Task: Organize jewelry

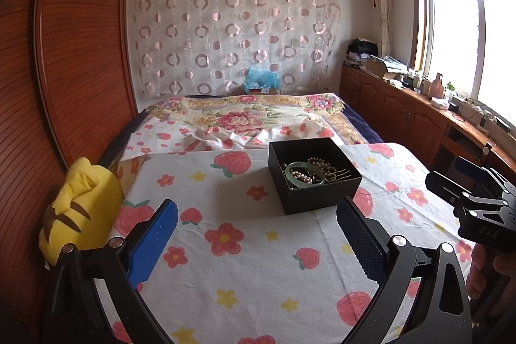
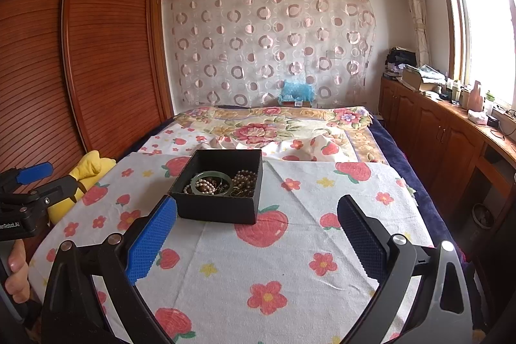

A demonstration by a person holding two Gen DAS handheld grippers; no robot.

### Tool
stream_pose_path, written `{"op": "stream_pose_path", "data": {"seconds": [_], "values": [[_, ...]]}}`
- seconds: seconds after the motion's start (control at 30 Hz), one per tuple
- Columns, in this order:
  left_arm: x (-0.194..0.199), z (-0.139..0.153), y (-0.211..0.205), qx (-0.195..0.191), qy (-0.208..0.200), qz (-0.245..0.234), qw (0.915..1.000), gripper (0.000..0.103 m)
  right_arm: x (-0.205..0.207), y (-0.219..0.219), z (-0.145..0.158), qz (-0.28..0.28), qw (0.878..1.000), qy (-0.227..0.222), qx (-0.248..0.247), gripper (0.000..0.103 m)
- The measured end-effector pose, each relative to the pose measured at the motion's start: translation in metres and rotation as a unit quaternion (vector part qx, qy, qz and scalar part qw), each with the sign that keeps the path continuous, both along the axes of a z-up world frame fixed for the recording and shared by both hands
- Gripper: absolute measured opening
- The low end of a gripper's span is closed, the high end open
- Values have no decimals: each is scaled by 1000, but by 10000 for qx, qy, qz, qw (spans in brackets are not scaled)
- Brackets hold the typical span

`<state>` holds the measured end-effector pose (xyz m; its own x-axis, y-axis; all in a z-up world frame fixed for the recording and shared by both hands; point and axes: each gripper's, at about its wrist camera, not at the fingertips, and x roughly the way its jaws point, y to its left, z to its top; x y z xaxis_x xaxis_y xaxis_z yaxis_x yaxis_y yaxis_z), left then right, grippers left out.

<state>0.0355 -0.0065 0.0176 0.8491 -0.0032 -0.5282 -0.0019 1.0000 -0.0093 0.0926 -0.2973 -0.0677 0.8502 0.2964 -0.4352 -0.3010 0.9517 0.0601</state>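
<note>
Jewelry fills a small black rectangular cardboard box (image 1: 314,174) that stands open on a white cloth printed with red strawberries and flowers (image 1: 245,263), spread over the foot of the bed. Inside the box lie a pale green jade bangle (image 1: 304,174), a strand of pinkish pearl beads (image 1: 301,174), dark brown wooden bead strands (image 1: 322,163) and a thin gold-coloured hairpin (image 1: 338,175), all heaped together and touching.

Both tools hover above the cloth, short of the box. The left gripper (image 1: 256,242) has its jaws wide apart with nothing between them; the box sits ahead and slightly to its right. The right gripper (image 2: 256,242) is likewise spread wide and empty, the box ahead and a little to its left, its near wall just beyond the blue left pad (image 2: 151,242). Each camera catches the other tool at its frame edge.

A yellow plush toy with brown stripes (image 1: 79,208) rests at the cloth's left edge, beside the reddish wooden slatted wardrobe (image 1: 74,54).
</note>
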Motion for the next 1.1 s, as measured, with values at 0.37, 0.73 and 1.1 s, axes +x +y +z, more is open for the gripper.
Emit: {"op": "stream_pose_path", "data": {"seconds": [0.37,0.73,1.1], "values": [[0,5,-8,-3,-24,-13,10000,95,0,0,0,8,10000,1,-10,100],[0,4,-9,-6,-22,-6,10000,95,0,0,0,9,10000,-3,-9,100],[0,3,-6,-12,-27,-7,10000,95,0,0,0,10,10000,-5,-9,100]]}}
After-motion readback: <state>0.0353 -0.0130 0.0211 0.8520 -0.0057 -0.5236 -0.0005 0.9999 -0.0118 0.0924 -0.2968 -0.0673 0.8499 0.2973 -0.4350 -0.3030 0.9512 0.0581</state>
